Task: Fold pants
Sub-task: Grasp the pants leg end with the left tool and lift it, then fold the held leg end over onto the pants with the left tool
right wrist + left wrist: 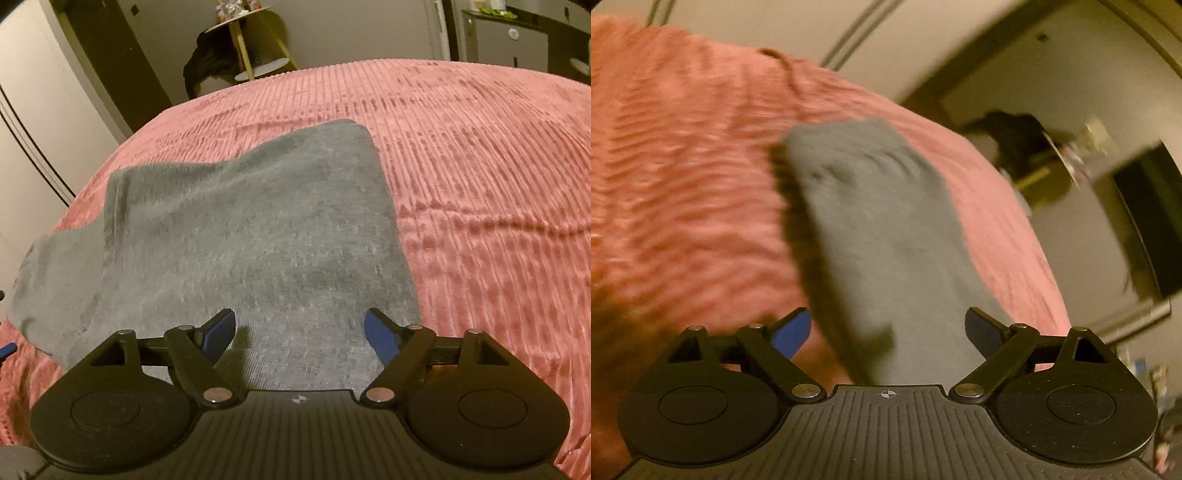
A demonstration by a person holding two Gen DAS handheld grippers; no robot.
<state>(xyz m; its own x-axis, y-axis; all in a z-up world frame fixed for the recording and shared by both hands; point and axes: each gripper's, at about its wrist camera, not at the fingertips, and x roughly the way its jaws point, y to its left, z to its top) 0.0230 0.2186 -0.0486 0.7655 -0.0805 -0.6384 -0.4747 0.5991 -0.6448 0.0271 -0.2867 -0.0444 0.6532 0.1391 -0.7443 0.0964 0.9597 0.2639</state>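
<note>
A: What lies ahead of the right gripper [300,332]?

B: The grey pants [236,236], spread on a pink ribbed bedspread [480,177]. The cloth runs forward from between the blue-padded fingers [378,334], which stand spread wide; no fabric is pinched between them. To the gripper's left the cloth drops in a fold over the bed's edge.

A: And the left gripper [888,332]?

B: Its fingers [792,332] are likewise spread apart. The same pants [882,229] appear as a narrow grey strip reaching straight ahead from between them, with bedspread [683,184] on both sides. This view is blurred, so whether cloth touches either pad cannot be told.

A: Beyond the bed?

B: Ahead of the right gripper, past the far edge, a yellow-legged side table [255,40] with dark clothing [210,59] draped beside it.
</note>
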